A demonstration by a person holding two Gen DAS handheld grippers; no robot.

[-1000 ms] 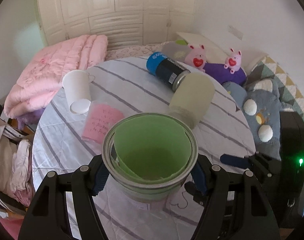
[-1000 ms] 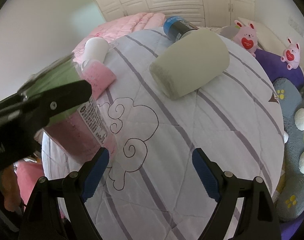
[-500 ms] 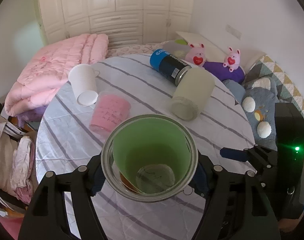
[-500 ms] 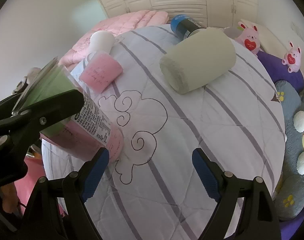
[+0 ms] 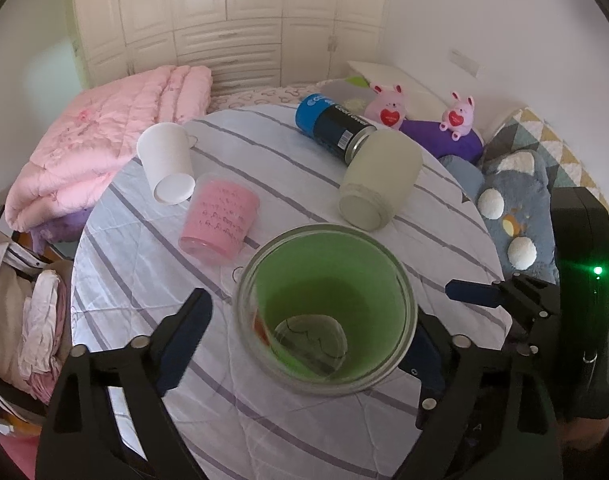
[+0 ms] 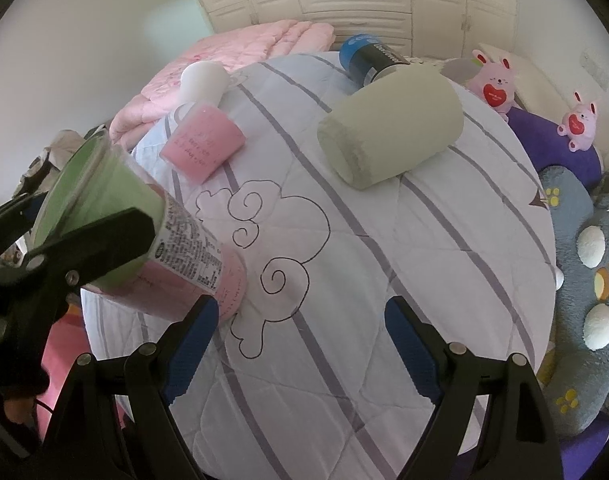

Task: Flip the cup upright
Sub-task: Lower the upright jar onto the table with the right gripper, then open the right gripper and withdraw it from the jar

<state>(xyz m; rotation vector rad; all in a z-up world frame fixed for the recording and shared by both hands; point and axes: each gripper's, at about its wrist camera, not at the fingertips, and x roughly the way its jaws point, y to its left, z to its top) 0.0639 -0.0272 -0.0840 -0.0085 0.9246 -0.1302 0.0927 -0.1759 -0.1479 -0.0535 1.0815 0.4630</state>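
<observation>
Two tongs are in view, and neither one now grips anything. The left gripper (image 5: pixel 310 320) stands with its jaws spread wide; half a second ago they were pressed against the sides of the green-lined cup (image 5: pixel 326 308), and now a clear gap shows on the left side, while the right pad is hidden behind the rim. The right gripper (image 6: pixel 300 336) is likewise spread and empty, held just beside the cup's base, much as it was a second ago.

The cup stands mouth up on the striped tablecloth (image 5: pixel 288 432), near the front edge of the round table. In the right wrist view it appears to lean, though the fisheye may account for that; whether the base sits fully flat cannot be told.

Judgement: release has just been made, so the flip is done for this cup, provided it holds steady once the tongs draw off.

Further out lie the pink cup (image 5: pixel 220 220), the white paper cup (image 5: pixel 166 168), the frosted jar (image 5: pixel 378 182) and the blue-capped bottle (image 5: pixel 332 126), all on their sides.
</observation>
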